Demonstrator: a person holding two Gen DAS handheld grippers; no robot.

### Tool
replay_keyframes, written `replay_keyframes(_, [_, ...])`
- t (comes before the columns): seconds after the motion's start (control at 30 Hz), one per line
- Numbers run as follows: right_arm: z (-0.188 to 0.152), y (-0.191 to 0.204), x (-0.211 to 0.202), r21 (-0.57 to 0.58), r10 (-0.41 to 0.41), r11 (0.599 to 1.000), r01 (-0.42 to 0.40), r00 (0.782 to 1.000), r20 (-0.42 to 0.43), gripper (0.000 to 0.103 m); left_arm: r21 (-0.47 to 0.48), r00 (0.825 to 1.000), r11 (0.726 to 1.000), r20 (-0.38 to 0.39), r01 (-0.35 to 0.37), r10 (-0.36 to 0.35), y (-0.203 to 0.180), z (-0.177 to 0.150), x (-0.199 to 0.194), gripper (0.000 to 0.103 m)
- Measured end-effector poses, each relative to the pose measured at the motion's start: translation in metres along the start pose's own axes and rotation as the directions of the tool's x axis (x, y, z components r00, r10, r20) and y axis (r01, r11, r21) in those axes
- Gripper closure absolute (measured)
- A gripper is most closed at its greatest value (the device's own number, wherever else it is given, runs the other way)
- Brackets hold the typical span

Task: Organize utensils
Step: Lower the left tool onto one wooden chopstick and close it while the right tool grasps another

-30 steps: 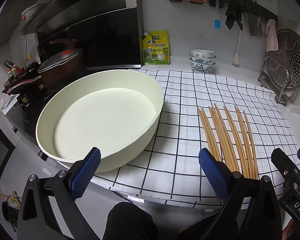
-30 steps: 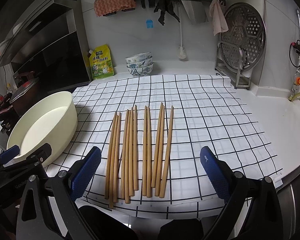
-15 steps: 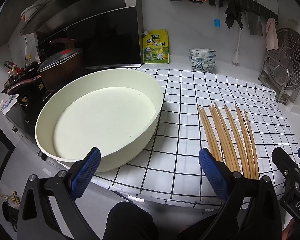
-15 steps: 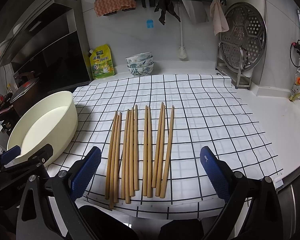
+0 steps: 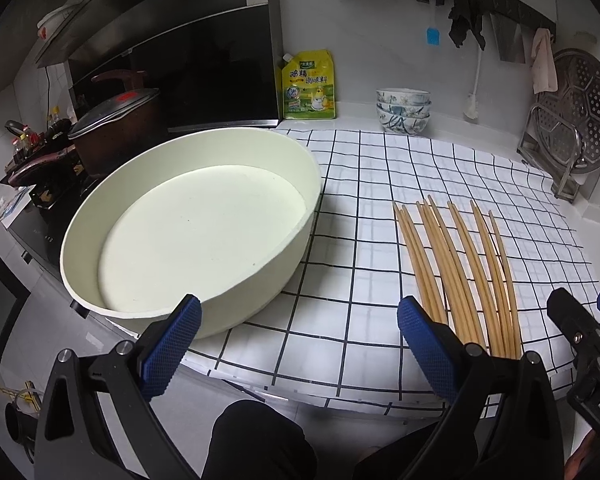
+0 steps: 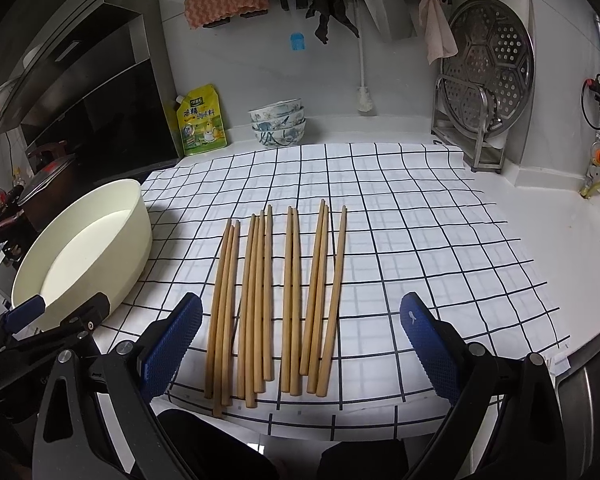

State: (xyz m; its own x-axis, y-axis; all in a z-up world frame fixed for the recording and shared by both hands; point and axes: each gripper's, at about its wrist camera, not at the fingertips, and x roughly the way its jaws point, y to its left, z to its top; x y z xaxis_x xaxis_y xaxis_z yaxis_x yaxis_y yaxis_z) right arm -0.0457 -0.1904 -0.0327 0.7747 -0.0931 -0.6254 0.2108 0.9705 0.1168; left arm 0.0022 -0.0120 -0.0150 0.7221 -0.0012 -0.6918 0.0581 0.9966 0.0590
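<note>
1. Presently, the checked cloth (image 6: 420, 240) reaches the counter's front edge; its right half lies bare.
2. The chopsticks (image 6: 276, 300) lie side by side, long axes running front to back, near ends at the cloth's front edge.
3. The right gripper (image 6: 300, 340) hovers released, straddling them; the left gripper (image 5: 300, 344), released, hovers between the chopsticks and the cream basin (image 5: 100, 216).

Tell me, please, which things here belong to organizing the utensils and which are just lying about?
Job: chopsticks; cream basin; left gripper and right gripper, both open.

Lying about: checked cloth; stacked bowls; yellow pouch; steamer rack; lidded pot.
</note>
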Motion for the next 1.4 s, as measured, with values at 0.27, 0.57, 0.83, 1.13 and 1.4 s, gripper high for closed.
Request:
replay_keyframes(0.27, [0.003, -0.033, 0.016, 0.046, -0.026, 0.999, 0.027, 1.0, -0.013, 0.008, 0.017, 0.997, 0.998, -0.058, 0.052, -0.051, -0.014, -0.006, 0.019, 0.006])
replay_keyframes(0.57, [0.005, -0.057, 0.057, 0.031, -0.122, 0.992, 0.126, 0.985, -0.12, 0.008, 0.011, 0.985, 0.996, -0.145, 0.093, -0.09, -0.036, -0.013, 0.049, 0.006])
replay_keyframes(0.83, [0.008, -0.052, 0.092, -0.03, -0.168, 0.986, 0.166, 0.97, -0.174, 0.009, -0.025, 0.984, 0.997, -0.16, 0.072, -0.075, -0.042, -0.008, 0.068, 0.006])
replay_keyframes(1.13, [-0.001, -0.049, 0.109, -0.067, -0.167, 0.986, 0.156, 0.961, -0.222, 0.009, -0.019, 0.983, 0.997, -0.169, 0.073, -0.075, -0.05, -0.008, 0.078, 0.006])
replay_keyframes(1.4, [-0.006, -0.064, 0.101, -0.051, -0.159, 0.987, 0.151, 0.961, -0.225, 0.009, -0.041, 0.983, 0.998, -0.177, 0.046, -0.053, -0.047, -0.007, 0.088, 0.006])
